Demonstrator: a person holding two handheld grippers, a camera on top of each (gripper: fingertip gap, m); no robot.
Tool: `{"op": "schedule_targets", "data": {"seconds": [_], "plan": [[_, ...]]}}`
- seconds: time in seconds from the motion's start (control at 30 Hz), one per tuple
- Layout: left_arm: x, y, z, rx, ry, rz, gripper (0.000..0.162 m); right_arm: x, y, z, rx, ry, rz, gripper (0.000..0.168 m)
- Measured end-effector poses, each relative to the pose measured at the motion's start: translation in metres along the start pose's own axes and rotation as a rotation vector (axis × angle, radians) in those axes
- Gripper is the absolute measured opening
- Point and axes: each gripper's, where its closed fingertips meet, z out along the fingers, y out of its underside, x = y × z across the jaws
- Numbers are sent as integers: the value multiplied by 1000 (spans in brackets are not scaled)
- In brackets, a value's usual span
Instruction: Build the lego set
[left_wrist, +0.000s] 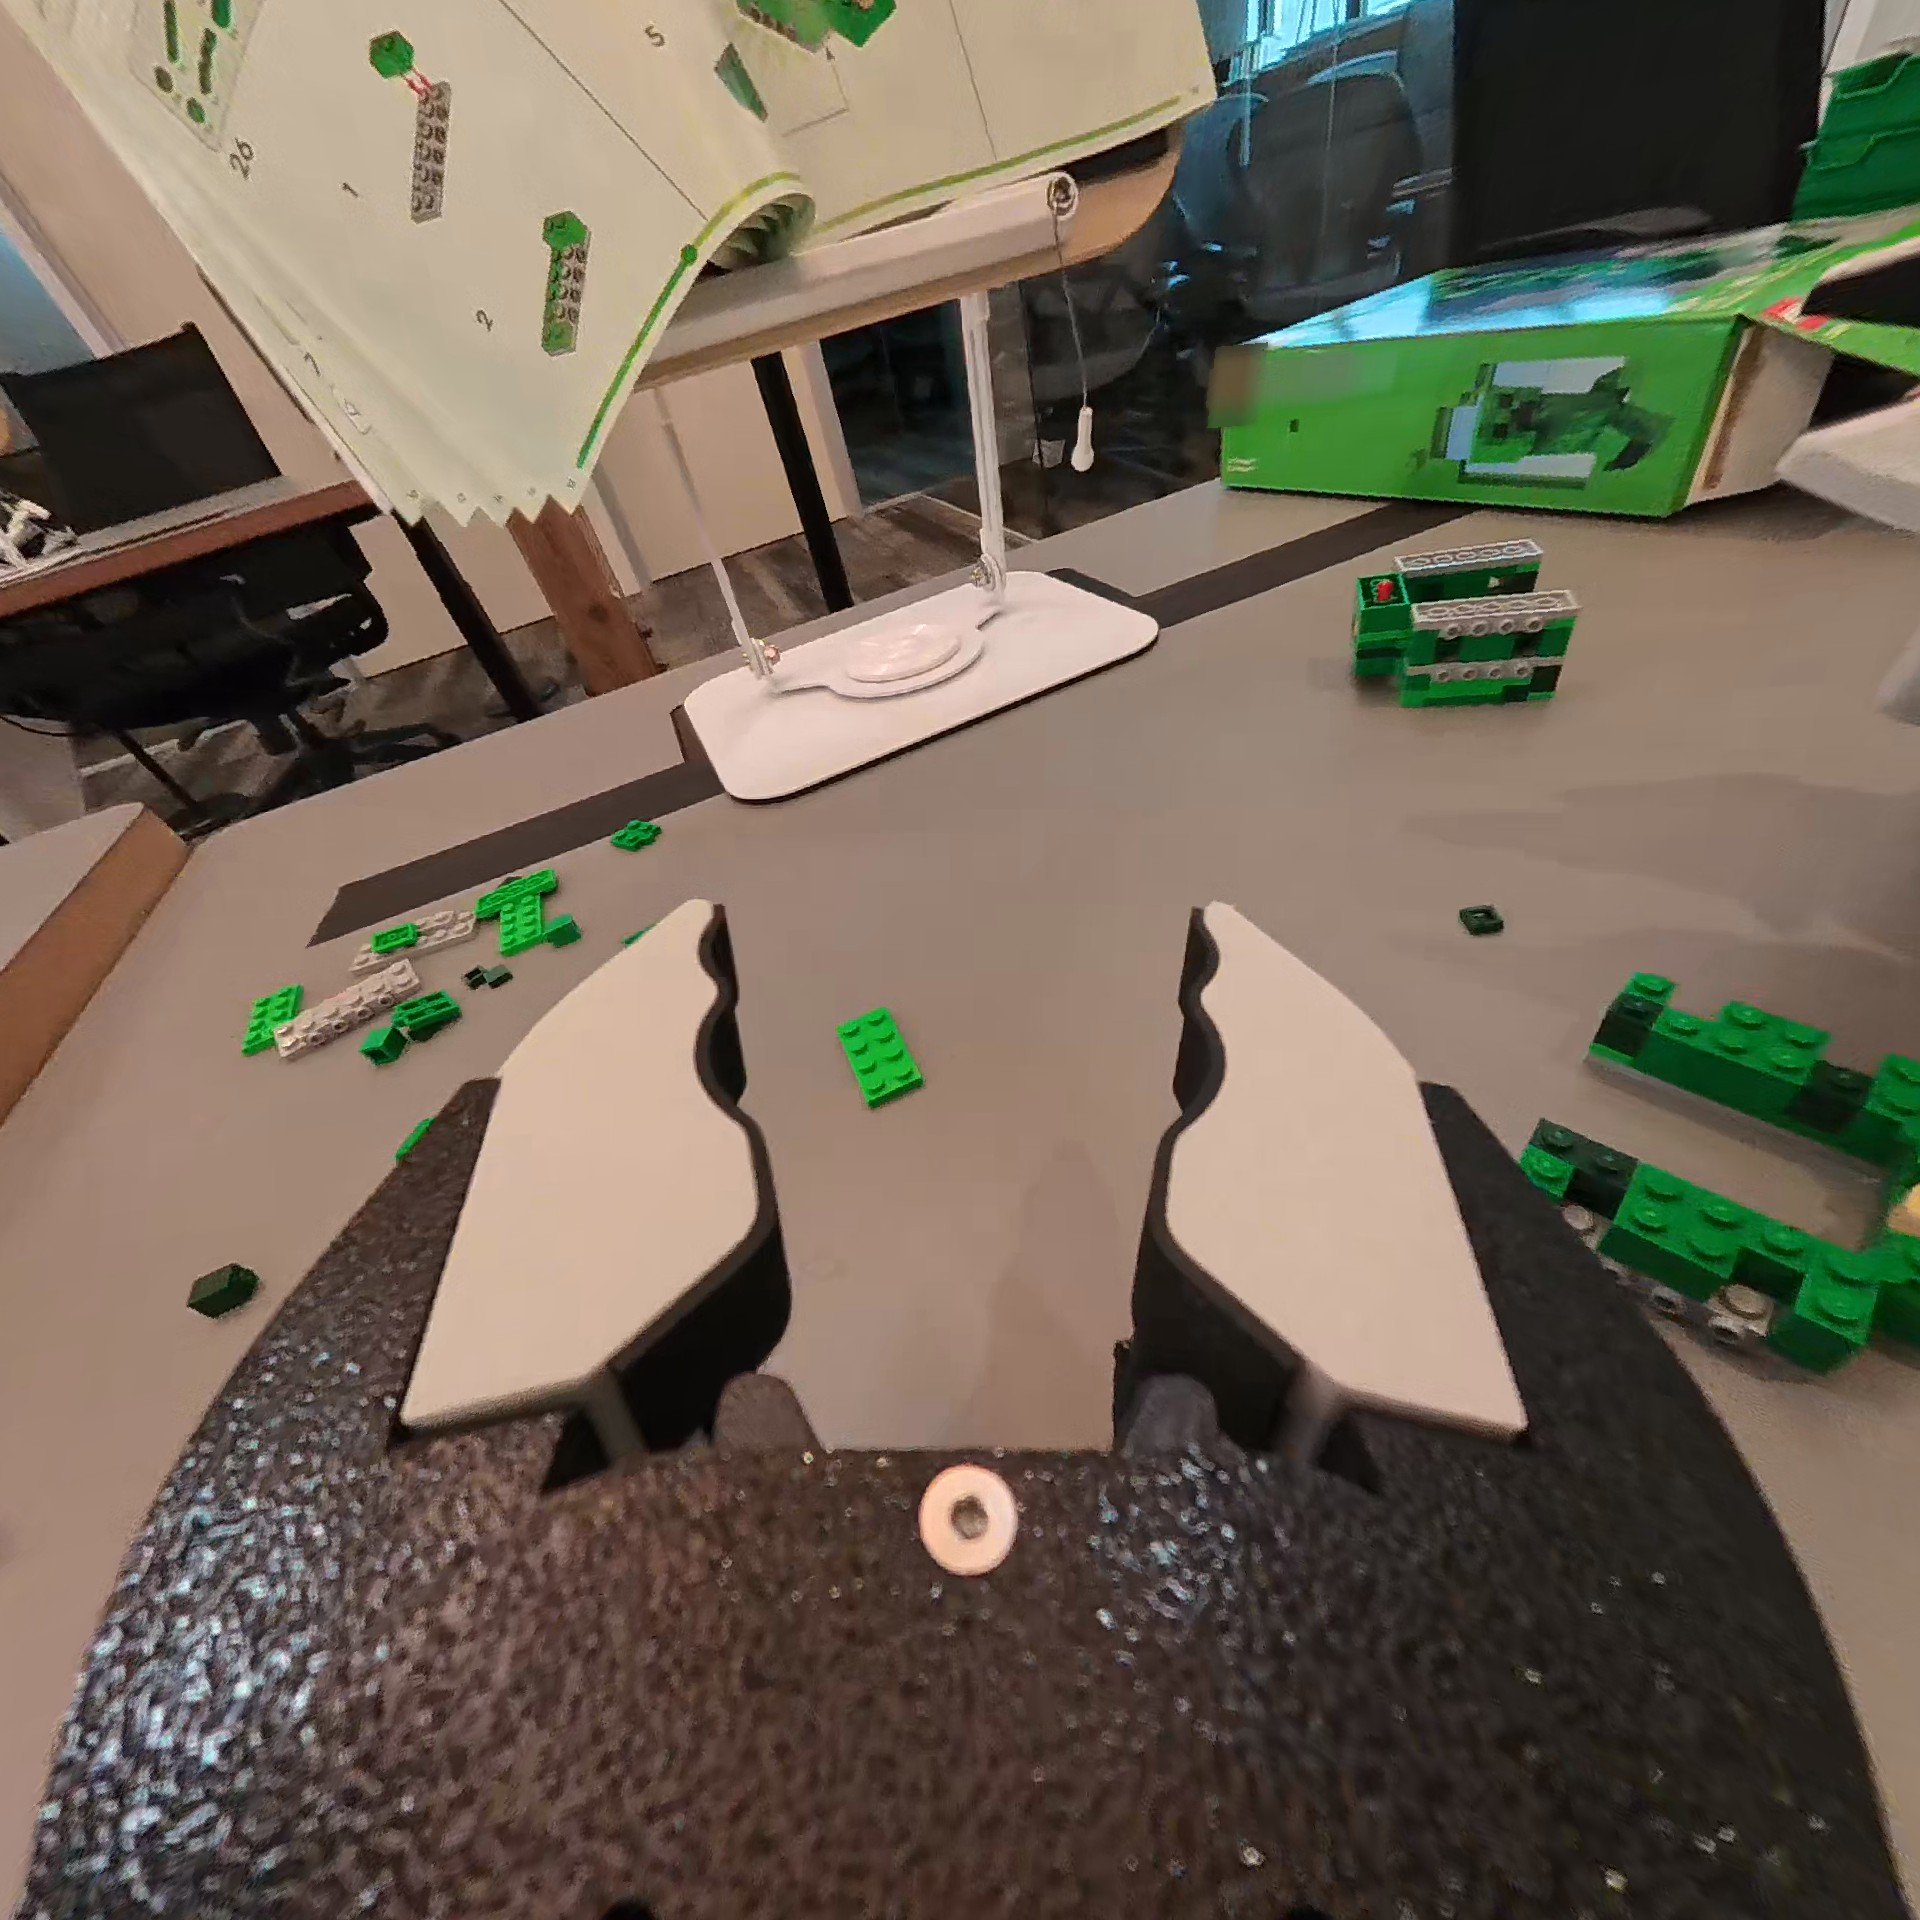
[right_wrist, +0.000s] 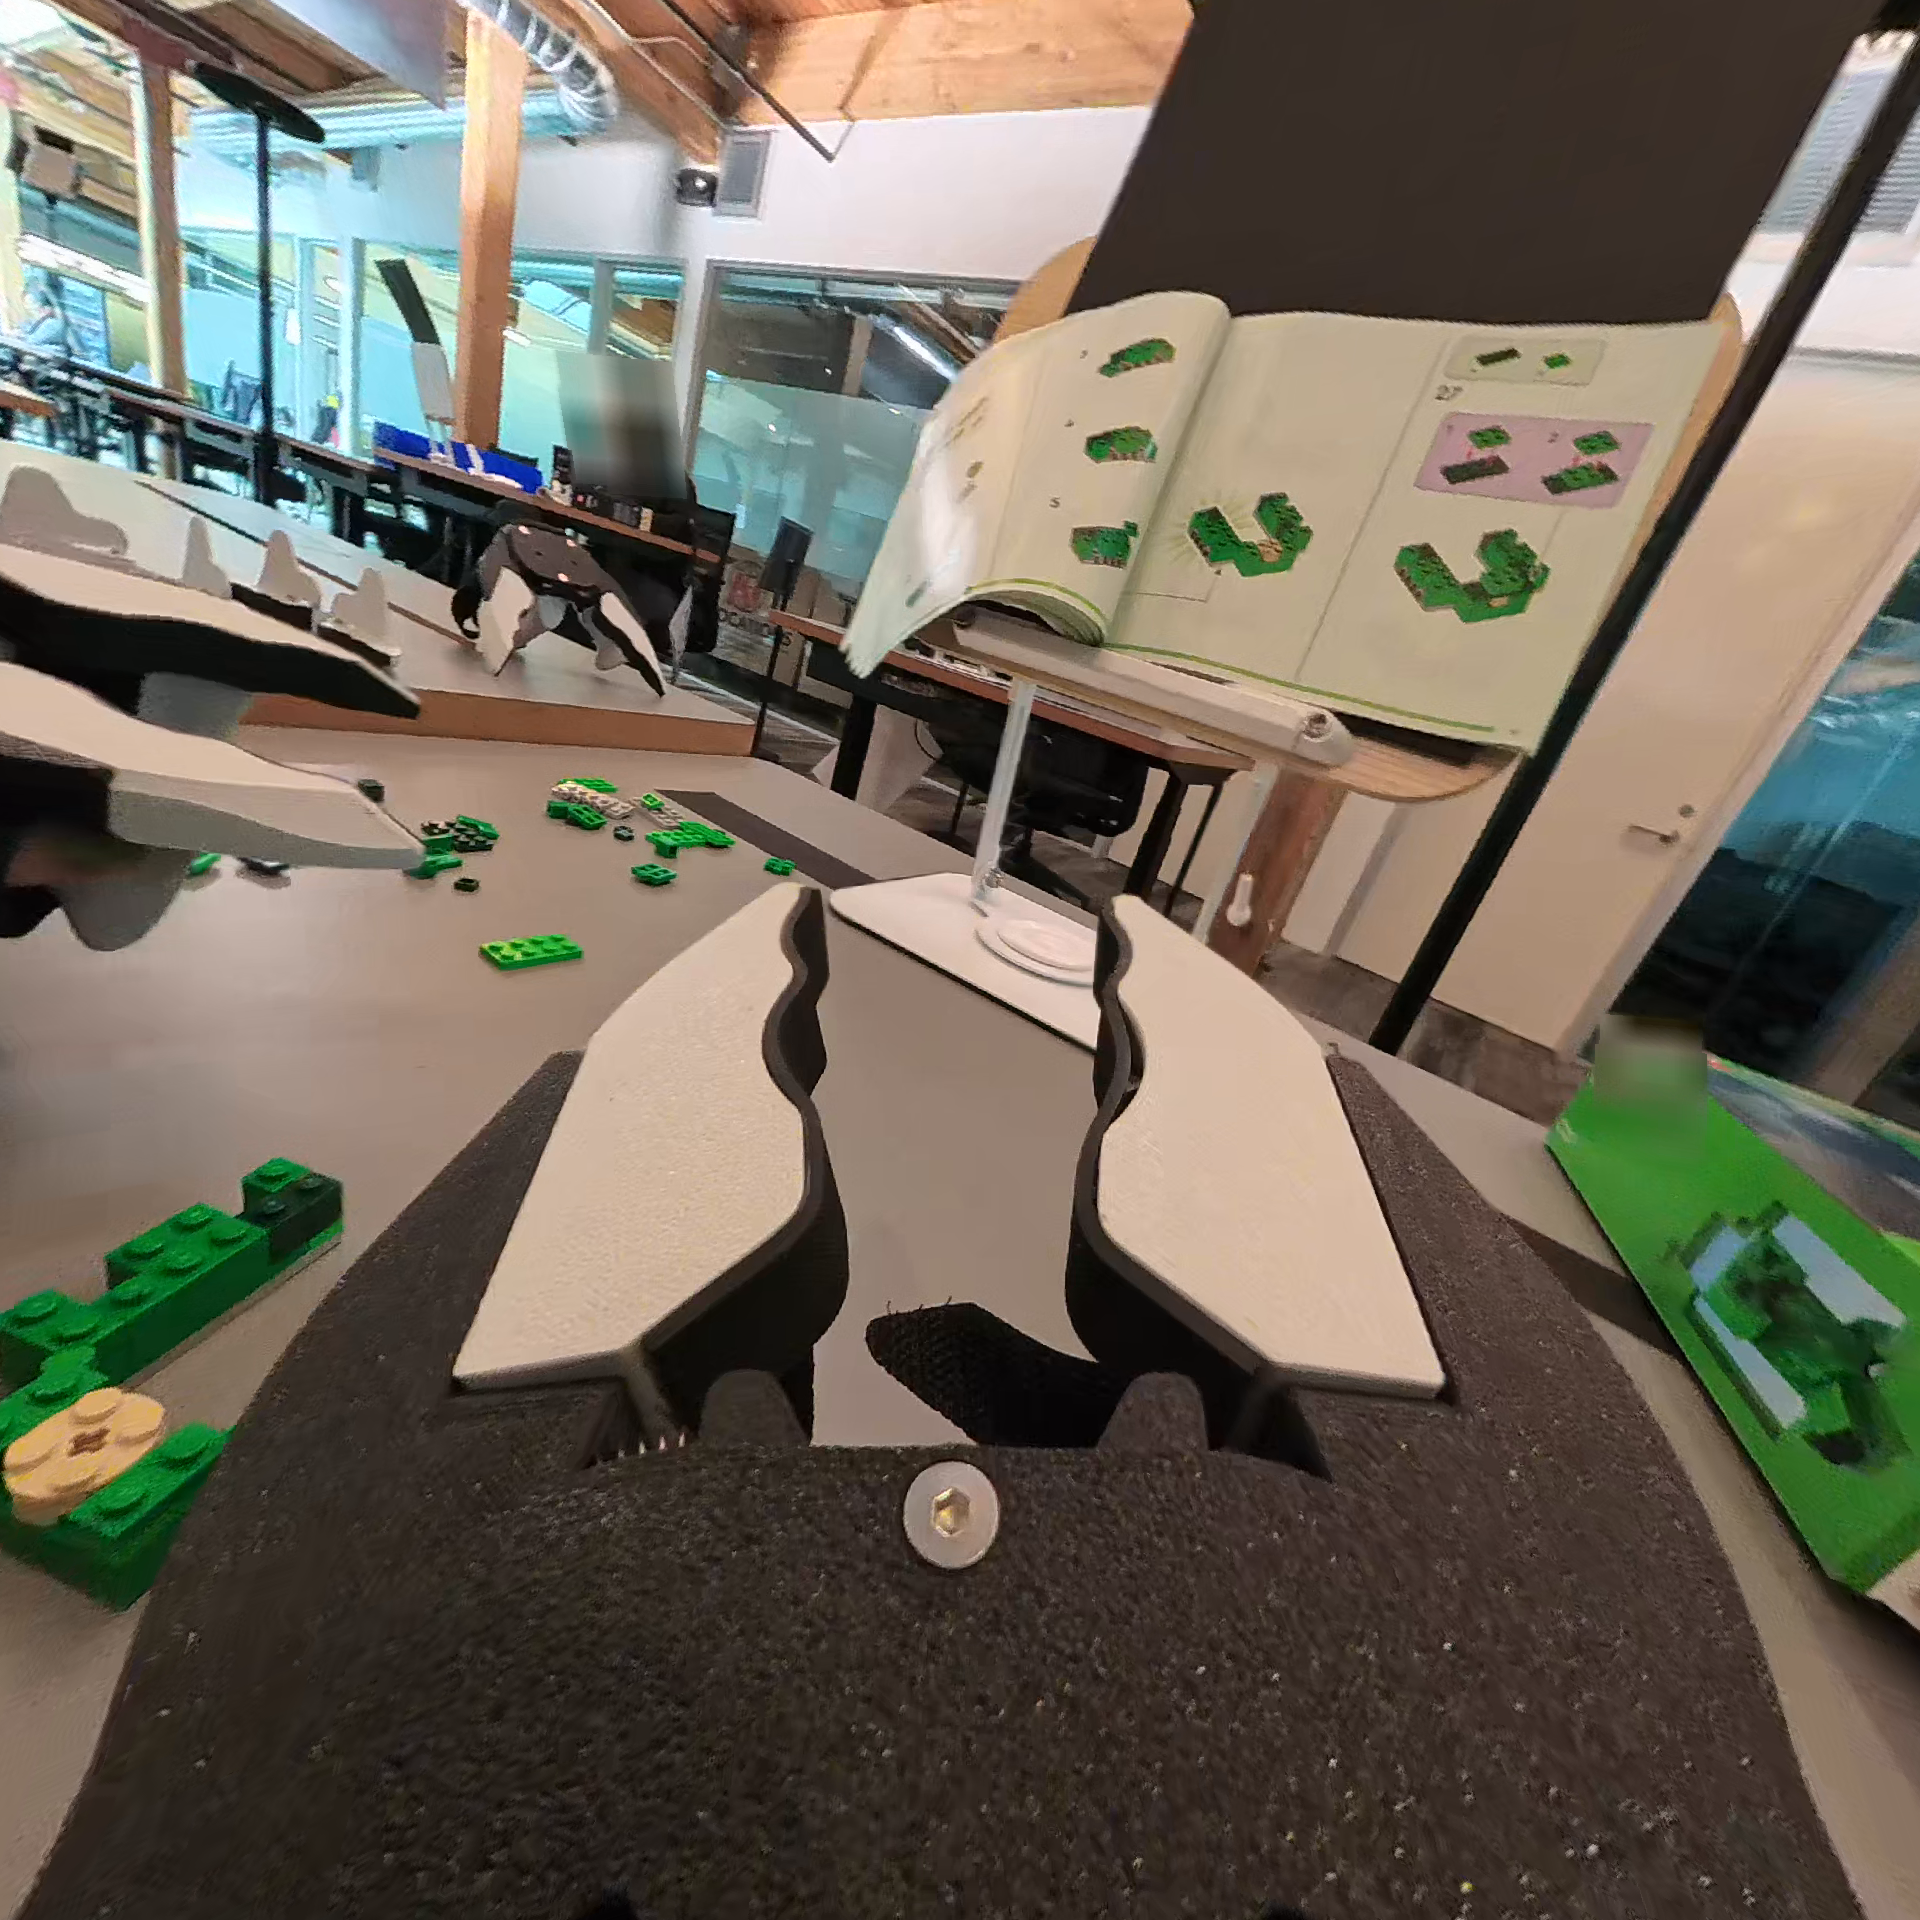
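Left wrist view, left to right: dark green small brick (left_wrist: 222, 1290) alone at left on grey table (left_wrist: 1039, 831); scatter of loose green and grey pieces (left_wrist: 405, 987) beyond it, near a black strip; instruction booklet (left_wrist: 499, 208) open overhead on white stand (left_wrist: 920, 681); left gripper (left_wrist: 956, 925) with jaws spread wide, holding nothing; bright green flat plate (left_wrist: 880, 1056) lying on table between and beyond the jaws, touched by neither; tiny dark green piece (left_wrist: 1480, 918) apart at right; small green-and-grey block build (left_wrist: 1465, 629) standing farther back; green box (left_wrist: 1475, 416) on its side behind it; large U-shaped green assembly (left_wrist: 1756, 1195) at right edge, on table. Right wrist view, left to right: same green assembly (right_wrist: 156, 1351) at lower left, bearing a tan round piece (right_wrist: 83, 1449); left gripper (right_wrist: 405, 821) seen from side above table, jaws parted; loose pieces (right_wrist: 613, 821) and flat plate (right_wrist: 531, 950) beyond; spare gripper (right_wrist: 561, 613) resting on a farther table; right gripper (right_wrist: 961, 914) with jaws spread, empty, above bare table; stand (right_wrist: 935, 925) and booklet (right_wrist: 1299, 488) ahead; green box (right_wrist: 1766, 1320) at right edge.
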Motion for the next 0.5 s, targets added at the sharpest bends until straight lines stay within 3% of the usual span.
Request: {"op": "schedule_targets", "data": {"seconds": [0.3, 0.43, 0.5], "plan": [[6, -1, 0, 8, 41, 14, 60, 8, 7, 2, -34, 31, 11, 43], [8, 1, 1, -8, 51, 29, 36, 2, 8, 2, -35, -1, -7, 27], [11, 2, 2, -12, 69, 40, 15, -2, 8, 2, -35, -23, -20, 24]]}}
